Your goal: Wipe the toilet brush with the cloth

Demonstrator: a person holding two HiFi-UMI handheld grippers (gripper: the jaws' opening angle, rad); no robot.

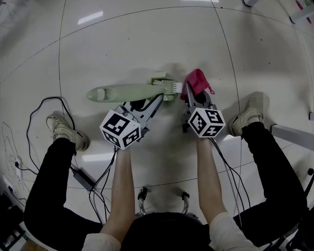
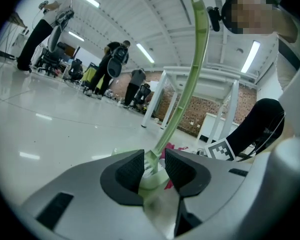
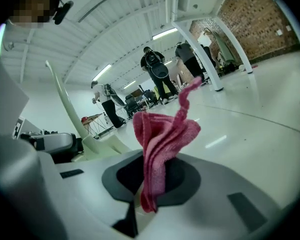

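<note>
Glossy white floor (image 1: 146, 30) in a large hall, with a brick wall (image 3: 262, 14) and white table legs (image 3: 197, 54) beyond. Left gripper (image 1: 156, 99) clamped on the pale green toilet brush (image 1: 128, 92) near its bristle end, handle running off to its left. Right gripper (image 1: 191, 95) just beside it, pinched shut on the pink cloth (image 1: 197, 81), cloth close to the bristles. Black cable (image 1: 52, 98) on the floor left of the left gripper. People (image 3: 155, 69) standing far off.

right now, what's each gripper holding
Left gripper: jaws closed on the toilet brush.
Right gripper: jaws closed on the pink cloth.

Fuzzy pink cloth (image 3: 162, 134), glossy plastic brush (image 1: 125, 92)
</note>
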